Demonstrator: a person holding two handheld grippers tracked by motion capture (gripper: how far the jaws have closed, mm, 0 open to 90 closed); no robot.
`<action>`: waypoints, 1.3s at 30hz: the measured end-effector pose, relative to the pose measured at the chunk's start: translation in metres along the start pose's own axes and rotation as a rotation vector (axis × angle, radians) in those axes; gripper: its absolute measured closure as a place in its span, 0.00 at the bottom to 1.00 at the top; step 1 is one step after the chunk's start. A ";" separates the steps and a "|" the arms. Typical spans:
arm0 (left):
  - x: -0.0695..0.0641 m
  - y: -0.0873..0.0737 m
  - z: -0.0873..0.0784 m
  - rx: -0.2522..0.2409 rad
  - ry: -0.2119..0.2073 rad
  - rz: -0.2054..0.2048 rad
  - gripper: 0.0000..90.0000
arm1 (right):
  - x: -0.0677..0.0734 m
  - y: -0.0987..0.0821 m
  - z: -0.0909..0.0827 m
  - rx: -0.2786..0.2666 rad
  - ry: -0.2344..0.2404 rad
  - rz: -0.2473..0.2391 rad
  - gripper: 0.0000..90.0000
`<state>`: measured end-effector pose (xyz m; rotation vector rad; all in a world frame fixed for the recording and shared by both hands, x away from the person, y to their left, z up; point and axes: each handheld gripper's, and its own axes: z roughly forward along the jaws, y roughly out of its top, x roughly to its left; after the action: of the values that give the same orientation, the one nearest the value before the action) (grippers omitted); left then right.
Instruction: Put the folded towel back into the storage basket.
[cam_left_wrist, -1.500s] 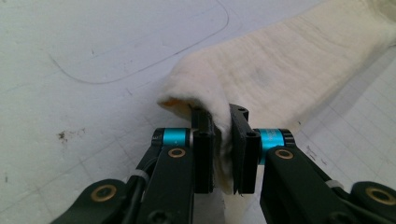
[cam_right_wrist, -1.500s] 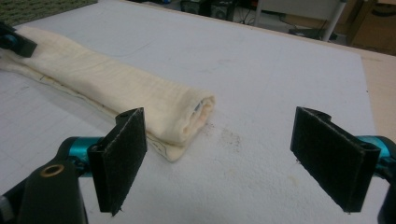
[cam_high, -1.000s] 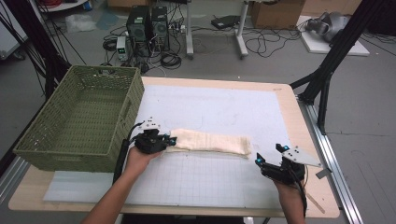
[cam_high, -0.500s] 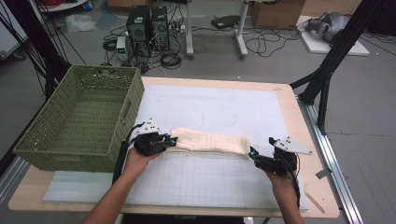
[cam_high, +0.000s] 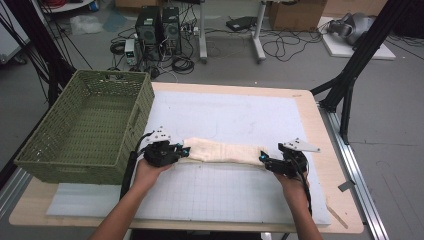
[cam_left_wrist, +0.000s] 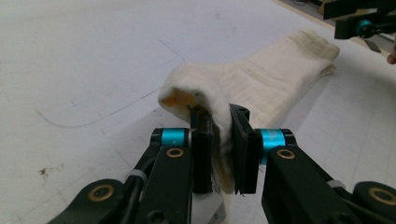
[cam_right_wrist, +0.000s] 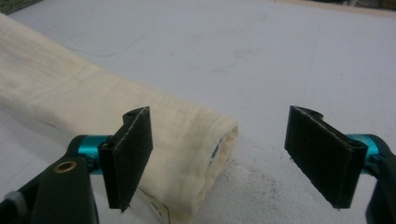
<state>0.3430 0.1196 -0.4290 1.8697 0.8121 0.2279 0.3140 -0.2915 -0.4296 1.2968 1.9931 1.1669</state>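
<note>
Overhead, the cream rolled towel (cam_high: 222, 151) lies across the white mat (cam_high: 225, 195) on the bench (cam_high: 345, 200), beside the green wicker basket (cam_high: 85, 130). The left tool (cam_high: 176, 151) meets the towel's left end, though the hand (cam_high: 150, 170) and black body hide the jaws there. The right tool (cam_high: 264, 160) now sits at the towel's right end, having moved in from farther right over the last second; its jaw gap is too small to read from here.

From the left gripper view, the left tool (cam_left_wrist: 219, 140) is clamped on a bunched fold of the towel (cam_left_wrist: 261, 79), whose lower edge is cut off behind the jaws.

From the right gripper view, the right tool (cam_right_wrist: 224, 158) stands wide apart, the towel's (cam_right_wrist: 177, 140) rolled end lying between its jaws, nearer the left jaw; whether it touches is unclear.
</note>
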 end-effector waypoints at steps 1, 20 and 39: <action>-0.001 0.000 0.000 0.000 0.004 -0.004 0.88 | 0.000 -0.002 0.002 0.014 0.002 0.004 0.26; -0.002 0.000 0.000 0.018 0.007 -0.007 0.88 | 0.002 -0.012 0.018 0.173 0.071 0.024 0.71; -0.002 -0.009 -0.005 -0.024 0.017 -0.014 0.90 | 0.000 -0.010 0.013 0.143 0.158 -0.004 0.91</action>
<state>0.3353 0.1245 -0.4340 1.8413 0.8300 0.2437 0.3191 -0.2878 -0.4448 1.3033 2.2278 1.1763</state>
